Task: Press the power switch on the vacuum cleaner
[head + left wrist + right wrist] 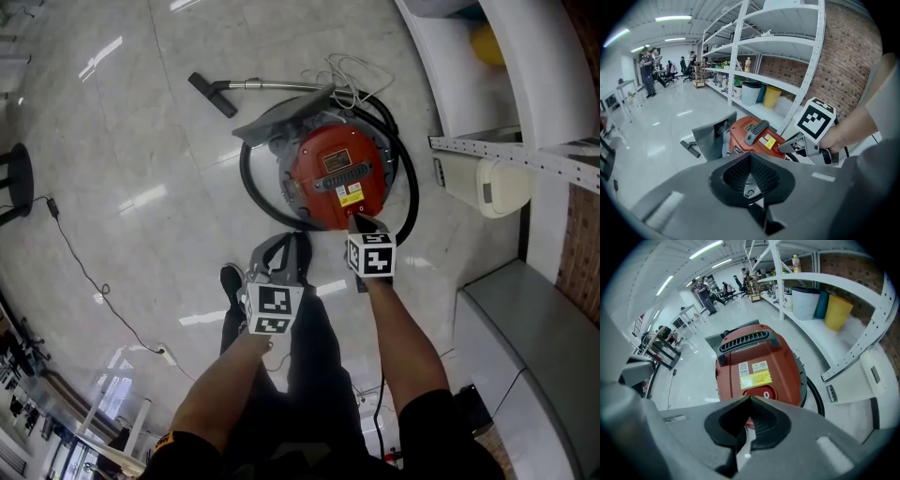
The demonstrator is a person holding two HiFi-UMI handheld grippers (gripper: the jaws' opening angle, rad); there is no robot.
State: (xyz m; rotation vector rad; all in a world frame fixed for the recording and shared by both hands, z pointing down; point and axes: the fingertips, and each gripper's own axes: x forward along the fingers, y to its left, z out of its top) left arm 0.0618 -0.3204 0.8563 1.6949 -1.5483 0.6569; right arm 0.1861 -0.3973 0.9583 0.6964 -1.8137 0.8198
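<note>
The red vacuum cleaner (336, 175) sits on the glossy floor, with a black handle and yellow labels on its top. Its red oval power switch (759, 393) lies at the edge nearest me. My right gripper (357, 221) is shut with nothing in it, and its tip rests on or just over that switch. The left gripper view shows the same: the right gripper (781, 147) points down onto the vacuum cleaner (754, 135). My left gripper (296, 238) is shut and empty, held back and left of the vacuum above my leg.
A black hose (411, 184) loops round the vacuum. Its metal wand and floor nozzle (214, 95) lie beyond. White shelving (525, 84) stands to the right with a beige box (502, 184) below. A thin cable (84, 272) crosses the floor at left. People (648, 70) stand far off.
</note>
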